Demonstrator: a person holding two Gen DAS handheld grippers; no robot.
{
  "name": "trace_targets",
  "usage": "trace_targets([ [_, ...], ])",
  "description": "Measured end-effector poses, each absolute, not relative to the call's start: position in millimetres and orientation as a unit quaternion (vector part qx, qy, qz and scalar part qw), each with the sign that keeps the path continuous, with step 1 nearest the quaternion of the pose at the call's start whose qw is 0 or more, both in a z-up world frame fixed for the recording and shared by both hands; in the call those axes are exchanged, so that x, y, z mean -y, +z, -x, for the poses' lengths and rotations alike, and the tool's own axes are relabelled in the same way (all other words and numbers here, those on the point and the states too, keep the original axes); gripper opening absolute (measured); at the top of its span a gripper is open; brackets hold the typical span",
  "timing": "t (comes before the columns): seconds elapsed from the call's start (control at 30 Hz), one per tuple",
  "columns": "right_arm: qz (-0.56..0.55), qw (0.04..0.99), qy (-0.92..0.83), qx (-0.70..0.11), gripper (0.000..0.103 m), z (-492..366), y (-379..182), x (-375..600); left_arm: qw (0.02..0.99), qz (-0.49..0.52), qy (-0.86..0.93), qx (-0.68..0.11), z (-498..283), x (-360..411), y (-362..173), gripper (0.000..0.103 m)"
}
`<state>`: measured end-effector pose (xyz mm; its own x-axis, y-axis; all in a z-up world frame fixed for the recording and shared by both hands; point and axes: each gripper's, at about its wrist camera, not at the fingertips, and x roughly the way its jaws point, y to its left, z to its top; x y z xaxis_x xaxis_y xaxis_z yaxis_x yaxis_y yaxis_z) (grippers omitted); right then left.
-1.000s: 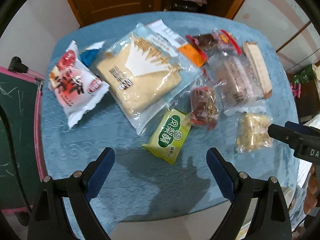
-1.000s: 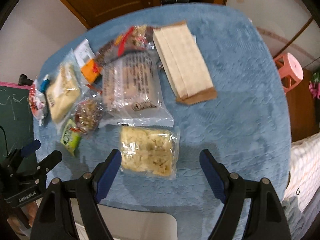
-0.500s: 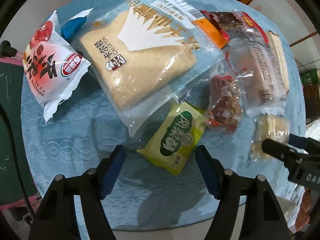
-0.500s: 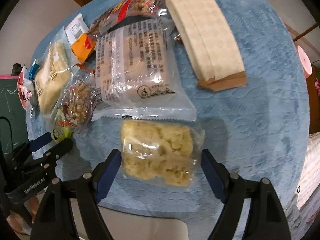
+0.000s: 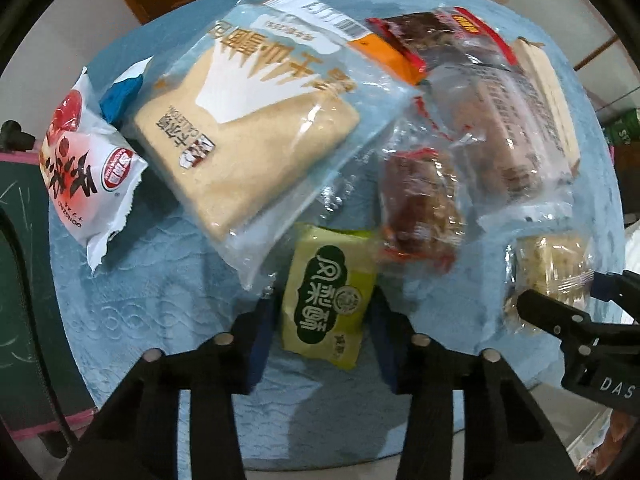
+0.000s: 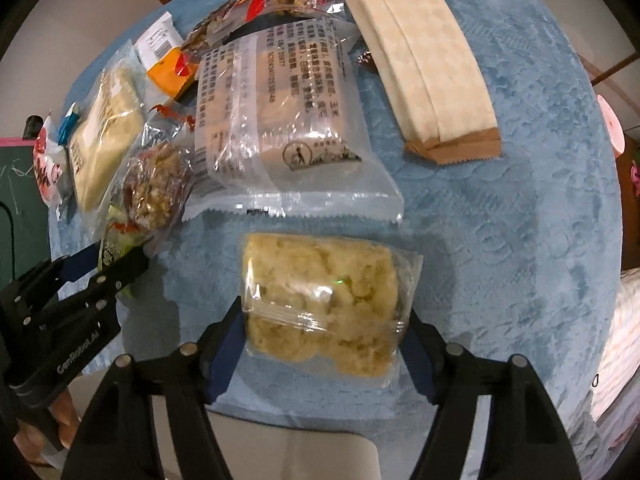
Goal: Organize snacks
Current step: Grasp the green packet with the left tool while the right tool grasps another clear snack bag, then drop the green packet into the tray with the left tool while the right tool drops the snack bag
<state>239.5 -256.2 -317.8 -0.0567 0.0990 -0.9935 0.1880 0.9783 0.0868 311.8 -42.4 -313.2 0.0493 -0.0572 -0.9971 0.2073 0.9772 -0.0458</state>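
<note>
A green snack packet lies near the front of the blue-clothed table. My left gripper points down at it and is shut on it, one blue pad pressing each long side. Beside it lies a clear packet of yellow crumbly cake. My right gripper straddles that packet's near end. Its jaws are closing, the pads sit right at the wrapper's edges, and the wrapper shows no squeeze. Each gripper also shows at the edge of the other's view.
Behind these lie a big bread bag, a red-and-white packet, a nut brittle packet, a clear printed packet and a long beige packet. A green chalkboard stands to the left. The table's front edge runs under both grippers.
Both grippers have sunk toward the table. The left jaws went from wide open to shut on the green packet. The right jaws narrowed around the yellow cake packet.
</note>
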Motion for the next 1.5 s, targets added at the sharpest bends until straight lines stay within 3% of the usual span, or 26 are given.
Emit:
trace_targets([
  [0.3, -0.120, 0.715, -0.024, -0.689, 0.071, -211.1, -275.4, 264.3, 0.730, -0.006, -0.116, -0.674, -282.2, 45.1, -275.9, 0.039],
  [0.8, -0.117, 0.806, 0.020, -0.580, 0.071, -149.2, -130.6, 253.9, 0.818, 0.047, -0.128, -0.558, -166.2, 5.0, -99.4, 0.040],
  [1.17, -0.095, 0.847, 0.075, -0.518, 0.071, -68.8, -53.3, 223.8, 0.841, 0.053, -0.102, -0.529, -69.7, -10.4, -60.4, 0.040],
  [1.5, -0.067, 0.852, 0.094, -0.510, 0.071, -14.4, -43.8, 207.7, 0.861, 0.041, -0.084, -0.500, -19.1, -10.0, -38.2, 0.040],
])
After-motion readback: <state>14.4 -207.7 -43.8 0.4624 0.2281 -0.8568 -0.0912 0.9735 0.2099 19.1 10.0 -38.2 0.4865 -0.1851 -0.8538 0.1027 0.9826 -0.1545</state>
